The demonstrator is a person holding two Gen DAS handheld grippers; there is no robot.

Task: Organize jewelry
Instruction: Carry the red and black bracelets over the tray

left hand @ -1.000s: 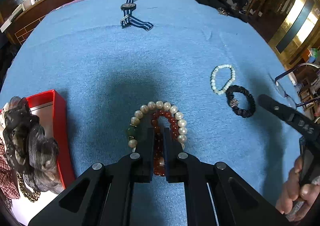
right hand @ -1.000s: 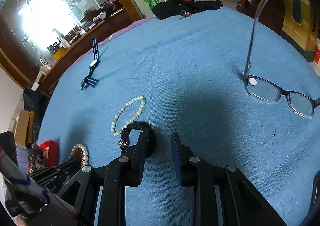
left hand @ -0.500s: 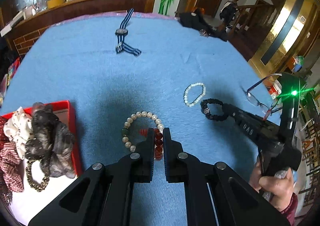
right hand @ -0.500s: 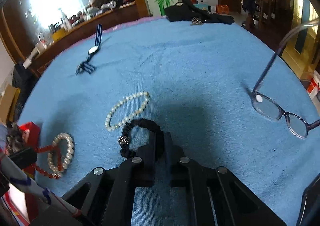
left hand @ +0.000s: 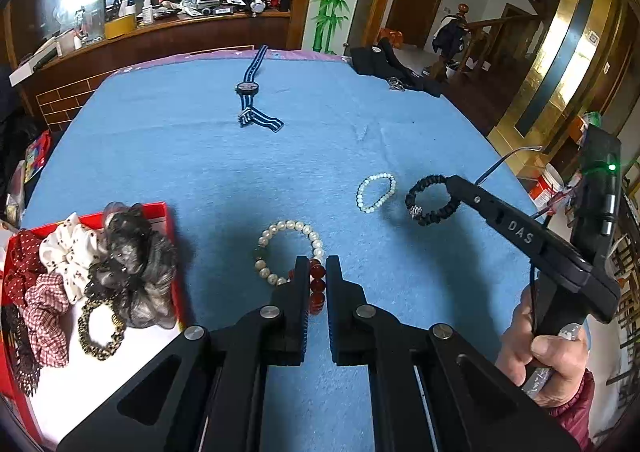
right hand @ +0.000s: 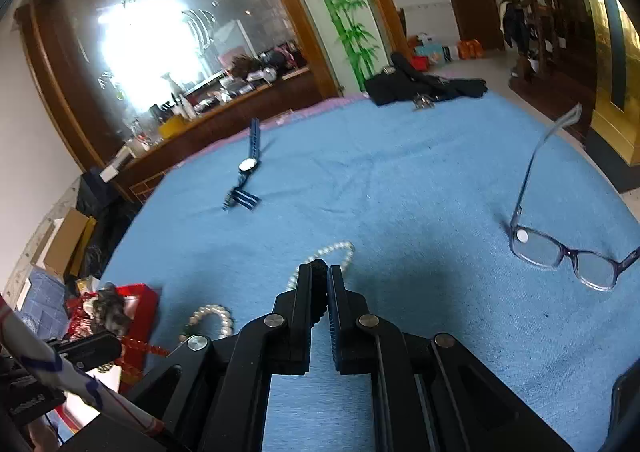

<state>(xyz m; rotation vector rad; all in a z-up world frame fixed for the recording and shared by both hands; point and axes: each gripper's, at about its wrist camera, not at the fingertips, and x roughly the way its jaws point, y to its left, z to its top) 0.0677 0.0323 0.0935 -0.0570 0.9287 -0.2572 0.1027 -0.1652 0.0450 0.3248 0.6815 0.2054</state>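
Colours on our blue cloth (left hand: 168,156)

Ahead of our left gripper (left hand: 311,272): red beads (left hand: 317,284), cream pearls (left hand: 280,228); beyond, a navy-and-white striped watch (left hand: 250,92).

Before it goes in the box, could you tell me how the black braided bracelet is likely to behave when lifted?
The black braided bracelet, pinched in the right gripper, keeps its ring shape, so probably springy rather than limp. It looks light. Its small metal bead may swing it downward.

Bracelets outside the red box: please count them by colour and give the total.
Pearl white: 2, large and small
Red beads: 1, in left gripper
Black braided: 1, in right gripper
Total: 4
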